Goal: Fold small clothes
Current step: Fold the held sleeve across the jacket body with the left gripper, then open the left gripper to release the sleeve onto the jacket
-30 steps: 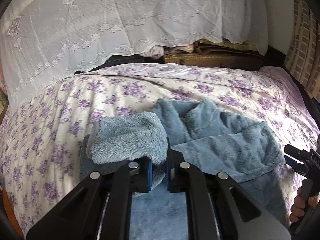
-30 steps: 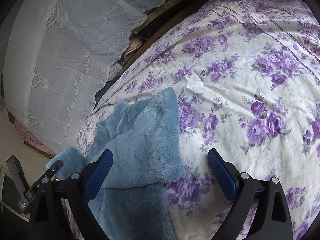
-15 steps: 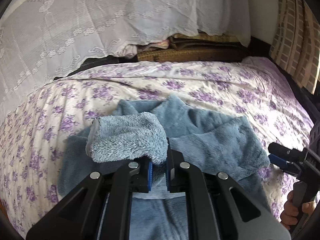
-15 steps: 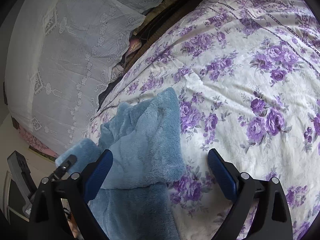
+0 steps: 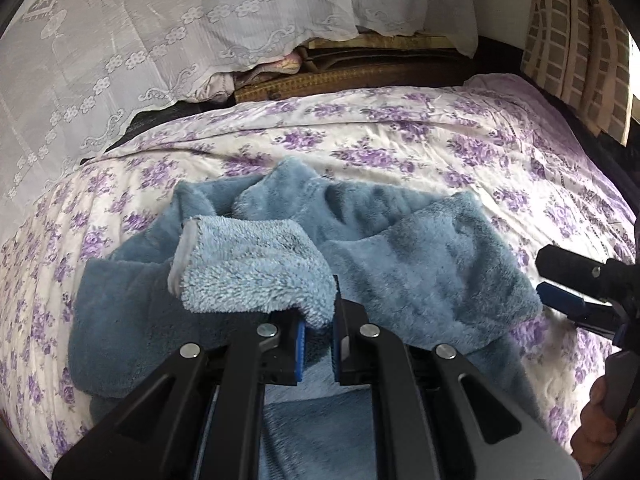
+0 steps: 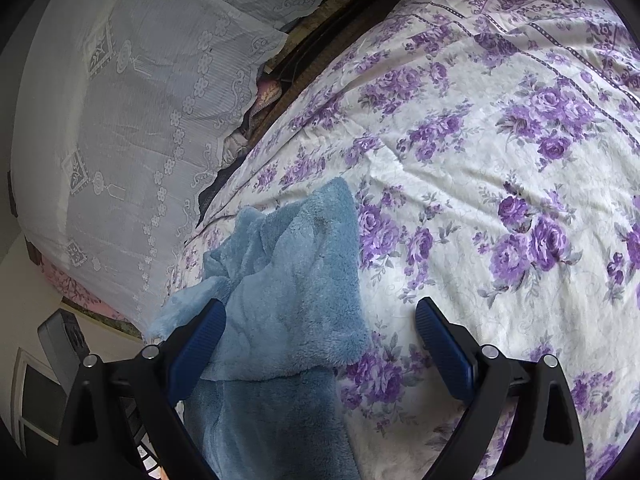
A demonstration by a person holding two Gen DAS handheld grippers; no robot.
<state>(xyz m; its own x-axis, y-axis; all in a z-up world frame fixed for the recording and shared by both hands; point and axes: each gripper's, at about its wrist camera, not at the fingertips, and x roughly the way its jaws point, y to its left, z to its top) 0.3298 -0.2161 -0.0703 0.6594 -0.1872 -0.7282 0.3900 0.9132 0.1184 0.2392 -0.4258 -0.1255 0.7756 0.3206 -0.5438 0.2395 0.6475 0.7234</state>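
A fluffy blue garment (image 5: 416, 264) lies on the bed with purple flowers (image 5: 400, 136). My left gripper (image 5: 318, 336) is shut on a fold of its lighter blue sleeve (image 5: 256, 268), held above the garment's left half. In the right wrist view the same garment (image 6: 292, 292) lies with its right side folded in. My right gripper (image 6: 320, 344) stands open over that folded edge, pressing on nothing. Its fingers (image 5: 568, 292) also show at the right edge of the left wrist view, with a hand (image 5: 596, 428) below them.
A white lace cover (image 5: 160, 40) hangs over stacked things along the bed's far side. A checked cushion (image 5: 576, 40) stands at the back right. The flowered bedspread (image 6: 500, 160) stretches wide to the right of the garment.
My left gripper has carried the sleeve to the right and lower, over the garment's body. The right gripper has stayed where it was, still open.
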